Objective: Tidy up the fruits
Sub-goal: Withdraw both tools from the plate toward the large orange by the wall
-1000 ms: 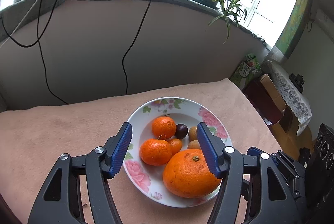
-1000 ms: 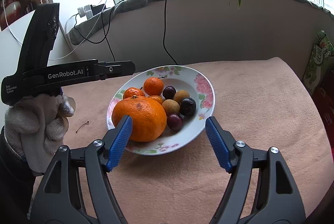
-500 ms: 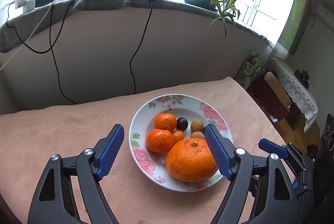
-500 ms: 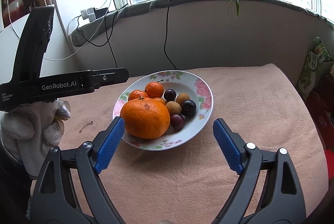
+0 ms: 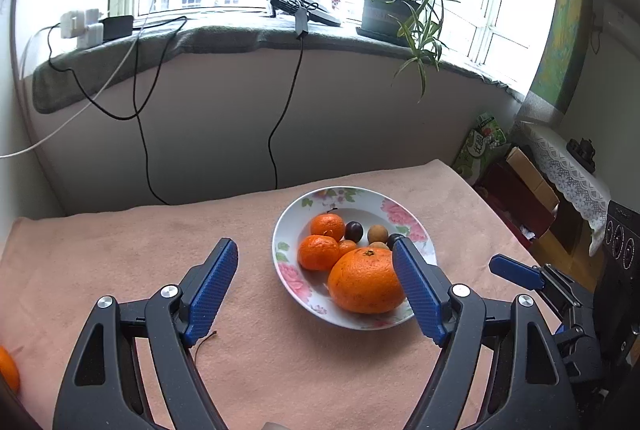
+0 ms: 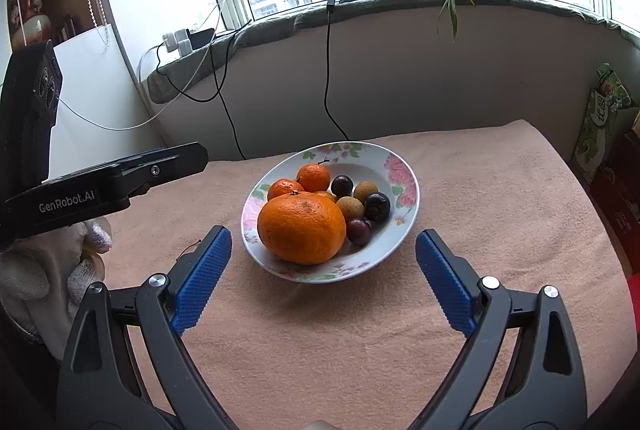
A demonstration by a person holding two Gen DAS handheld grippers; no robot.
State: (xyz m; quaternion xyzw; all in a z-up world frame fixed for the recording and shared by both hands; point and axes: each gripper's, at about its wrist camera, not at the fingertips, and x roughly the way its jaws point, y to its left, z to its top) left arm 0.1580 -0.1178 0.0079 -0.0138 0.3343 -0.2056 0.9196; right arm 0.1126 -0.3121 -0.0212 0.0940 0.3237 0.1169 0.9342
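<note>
"GenRobot.AI", white print, on side of black left gripper [image 6: 108, 185], seen in right wrist view. Green packet [image 5: 482, 145] past tabletop's far right corner: white Chinese characters, too small to read surely. Nothing else legible.

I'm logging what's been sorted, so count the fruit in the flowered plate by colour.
Orange fruit: 4 (one large, three small)
Dark purple fruit: 3
Tan fruit: 2
Total in the plate: 9
</note>
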